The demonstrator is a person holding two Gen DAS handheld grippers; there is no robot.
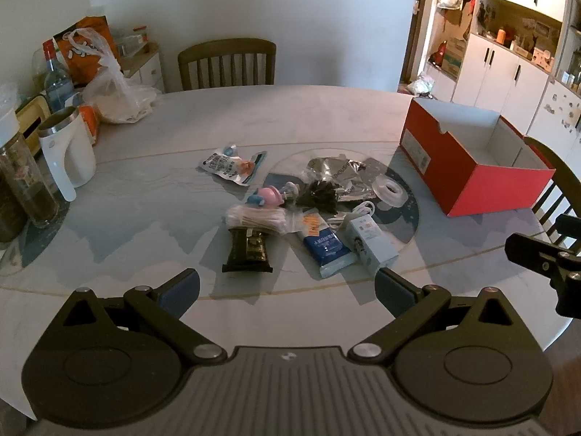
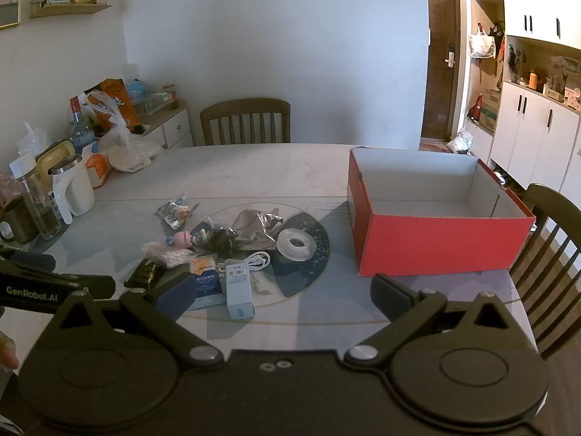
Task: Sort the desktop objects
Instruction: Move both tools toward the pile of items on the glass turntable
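The desk is round and pale, with a heap of small things near its middle and household clutter along its far left edge. The red box stands open and empty to the right of the heap, well apart from it.

Both tools hang over the near edge. The left tool has its jaws spread wide, holding nothing; the right tool is likewise spread and empty.

In the heap, the silver foil bag lies at the back. The blue packet and the pale carton lie nearest, side by side, touching. The dark packet lies left of them, under a bag of cotton swabs. The tape roll sits right, and the white cable just beside the carton.

Likely trouble: the pieces overlap, so a wide grab could catch two things or drag the cable along.
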